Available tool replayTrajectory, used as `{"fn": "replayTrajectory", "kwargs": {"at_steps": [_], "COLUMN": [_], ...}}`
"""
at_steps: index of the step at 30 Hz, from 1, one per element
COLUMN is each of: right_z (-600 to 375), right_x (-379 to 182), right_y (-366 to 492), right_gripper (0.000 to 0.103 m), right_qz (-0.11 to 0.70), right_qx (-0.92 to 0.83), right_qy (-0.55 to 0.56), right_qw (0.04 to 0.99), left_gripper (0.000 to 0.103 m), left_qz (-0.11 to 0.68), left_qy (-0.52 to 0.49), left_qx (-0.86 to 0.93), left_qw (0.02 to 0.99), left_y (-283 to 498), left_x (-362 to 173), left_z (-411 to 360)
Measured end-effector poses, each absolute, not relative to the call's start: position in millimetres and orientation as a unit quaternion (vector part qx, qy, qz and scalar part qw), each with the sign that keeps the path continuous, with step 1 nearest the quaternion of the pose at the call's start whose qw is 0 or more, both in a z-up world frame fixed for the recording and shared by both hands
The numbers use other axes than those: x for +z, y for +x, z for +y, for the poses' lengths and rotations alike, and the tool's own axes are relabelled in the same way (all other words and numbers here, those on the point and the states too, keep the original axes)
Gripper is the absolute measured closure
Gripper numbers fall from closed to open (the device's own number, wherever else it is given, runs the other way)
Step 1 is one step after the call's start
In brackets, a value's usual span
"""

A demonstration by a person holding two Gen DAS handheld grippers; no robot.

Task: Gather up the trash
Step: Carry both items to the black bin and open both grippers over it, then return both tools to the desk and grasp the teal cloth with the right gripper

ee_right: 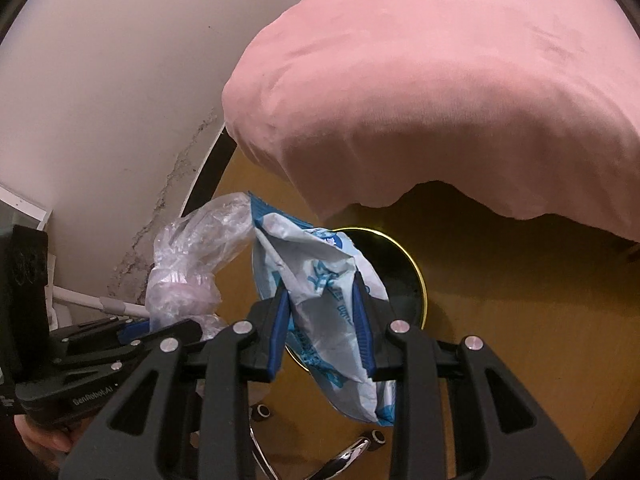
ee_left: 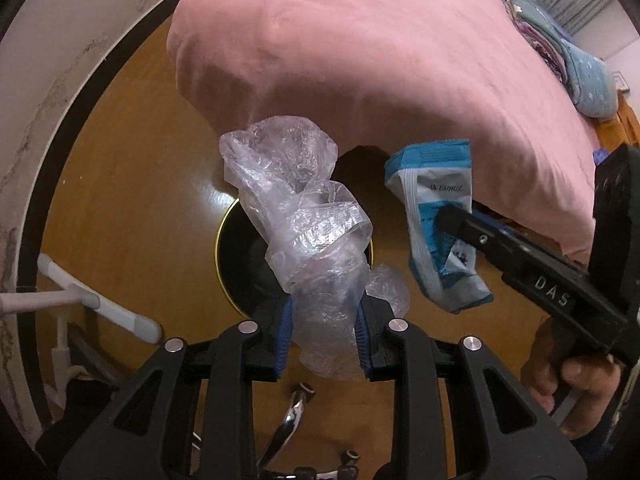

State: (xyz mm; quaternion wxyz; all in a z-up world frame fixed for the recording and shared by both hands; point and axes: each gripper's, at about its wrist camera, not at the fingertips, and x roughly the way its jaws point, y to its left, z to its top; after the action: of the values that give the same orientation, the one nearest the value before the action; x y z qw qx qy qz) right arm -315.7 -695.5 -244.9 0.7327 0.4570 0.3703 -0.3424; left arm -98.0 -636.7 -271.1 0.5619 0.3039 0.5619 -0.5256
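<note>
Both pieces of trash are picked up, neither released. Left gripper [ee_left: 324, 336]: blue pads clamped on a crumpled clear plastic bag [ee_left: 304, 224], which stands up out of the jaws and spills a little behind them. Right gripper [ee_right: 324, 336]: pads clamped on a crumpled blue-and-white printed wrapper [ee_right: 320, 300], its tail hanging back past the jaws.

Target, by my judgement: the round black bin with a gold rim [ee_right: 416, 276] on the orange wooden floor [ee_left: 132, 184]. Its mouth lies directly beyond the left gripper's tips, mostly hidden by the clear bag, and just beyond and right of the right gripper's tips.

Remaining: bring each load over the mouth and let go. No other trash in sight; whether more lies elsewhere cannot be told.

Clearance: the hanging edge of the pink bedspread [ee_left: 380, 60] overhangs ahead of both grippers, its hem close beyond the bin. White stained wall [ee_right: 104, 92] with dark skirting off to the left. White tubular frame [ee_left: 100, 308] left of the left gripper. The grippers sit side by side, bag and wrapper nearly touching, so room between them is tight. Open floor to the right of the right gripper.
</note>
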Motion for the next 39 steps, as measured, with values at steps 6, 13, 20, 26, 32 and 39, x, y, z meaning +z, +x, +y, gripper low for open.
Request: {"fn": "replayTrajectory", "kwargs": {"at_steps": [6, 13, 20, 26, 32, 39], "right_z": [-703, -705, -708, -704, -685, -587], "right_x": [-246, -253, -265, -251, -190, -68], "right_y": [-322, -315, -294, -282, -263, -162], "right_gripper": [0.073, 0.073, 0.071, 0.027, 0.026, 0.018], "right_qz": [0.360, 0.368, 0.386, 0.385, 0.362, 0.328], "right_qx": [-0.346, -0.340, -0.339, -0.342, -0.337, -0.237], "right_qy": [0.464, 0.468, 0.466, 0.449, 0.418, 0.292], "right_qw": [0.732, 0.728, 0.721, 0.731, 0.762, 0.867], "left_gripper": [0.032, 0.032, 0.031, 0.027, 0.021, 0.010], "left_qz": [0.543, 0.543, 0.546, 0.537, 0.485, 0.396], "left_qy": [0.311, 0.301, 0.268, 0.230, 0.213, 0.176], "left_qx": [-0.533, -0.529, -0.504, -0.504, -0.520, -0.465], "left_qw": [0.569, 0.578, 0.614, 0.636, 0.670, 0.772], "left_y": [-107, -103, -73, -57, -54, -20], "left_x": [-267, -262, -247, -210, -141, -40], "left_z": [-643, -641, -622, -598, -551, -417]}}
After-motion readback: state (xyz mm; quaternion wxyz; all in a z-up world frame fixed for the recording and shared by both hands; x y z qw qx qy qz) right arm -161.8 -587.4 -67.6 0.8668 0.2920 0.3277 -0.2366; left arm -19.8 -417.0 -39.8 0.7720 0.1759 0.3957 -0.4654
